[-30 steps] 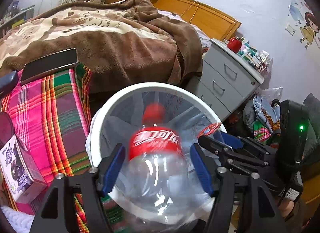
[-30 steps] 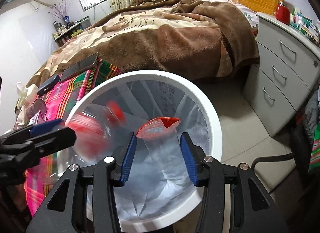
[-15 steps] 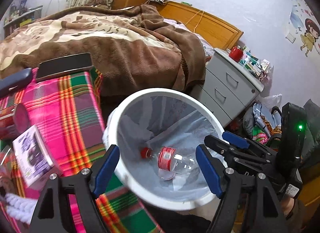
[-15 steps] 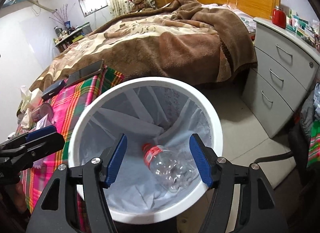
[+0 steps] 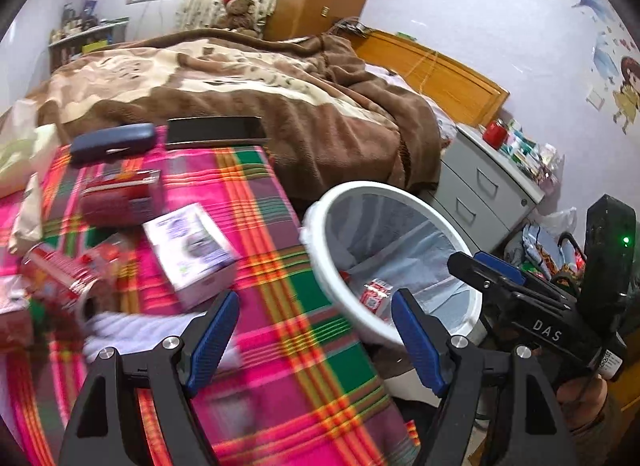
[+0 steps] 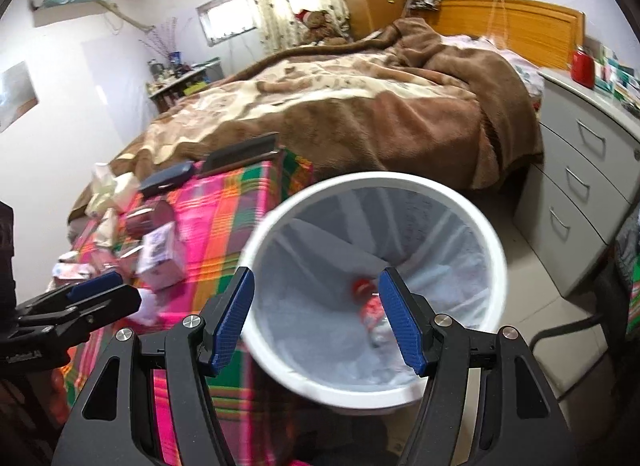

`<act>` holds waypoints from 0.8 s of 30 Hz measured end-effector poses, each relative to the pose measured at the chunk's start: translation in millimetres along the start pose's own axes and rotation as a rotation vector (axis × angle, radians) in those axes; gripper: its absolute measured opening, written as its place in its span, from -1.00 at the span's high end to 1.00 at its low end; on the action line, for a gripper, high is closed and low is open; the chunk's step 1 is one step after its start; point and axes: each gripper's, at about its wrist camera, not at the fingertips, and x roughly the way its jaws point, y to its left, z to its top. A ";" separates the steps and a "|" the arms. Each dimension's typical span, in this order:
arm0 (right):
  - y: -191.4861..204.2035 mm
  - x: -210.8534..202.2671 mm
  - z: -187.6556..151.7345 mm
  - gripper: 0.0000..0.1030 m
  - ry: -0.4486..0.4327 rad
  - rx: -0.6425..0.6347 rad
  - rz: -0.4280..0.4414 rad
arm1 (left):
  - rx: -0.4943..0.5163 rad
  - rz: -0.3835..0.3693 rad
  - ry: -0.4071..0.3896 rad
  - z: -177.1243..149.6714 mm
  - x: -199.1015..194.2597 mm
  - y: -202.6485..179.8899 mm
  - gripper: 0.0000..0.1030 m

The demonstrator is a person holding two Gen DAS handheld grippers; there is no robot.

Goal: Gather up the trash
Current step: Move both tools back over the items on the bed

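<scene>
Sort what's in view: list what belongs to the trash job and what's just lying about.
Job:
white bin
plastic bottle in the bin
small purple-white box on the plaid cloth
red wrappers

Lying about:
phone
dark case
brown blanket
grey drawers
teddy bear

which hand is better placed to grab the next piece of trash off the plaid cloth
Left, probably: the left gripper is open and empty over the plaid cloth near the white box. The right gripper faces the bin.
</scene>
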 end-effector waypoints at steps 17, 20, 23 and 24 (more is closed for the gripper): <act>86.2 20.4 -17.2 -0.29 0.031 -0.166 0.188 | -0.104 0.178 -0.108 -42.7 -90.6 94.1 -0.52; 103.9 23.9 -20.8 -0.29 0.037 -0.211 0.215 | -0.137 0.208 -0.113 -49.6 -100.8 112.5 -0.52; 121.2 25.5 -23.7 -0.29 0.033 -0.264 0.262 | -0.145 0.258 -0.114 -59.7 -111.2 130.1 -0.52; 128.2 28.5 -24.1 -0.29 0.038 -0.287 0.275 | -0.154 0.278 -0.113 -62.3 -114.5 136.4 -0.52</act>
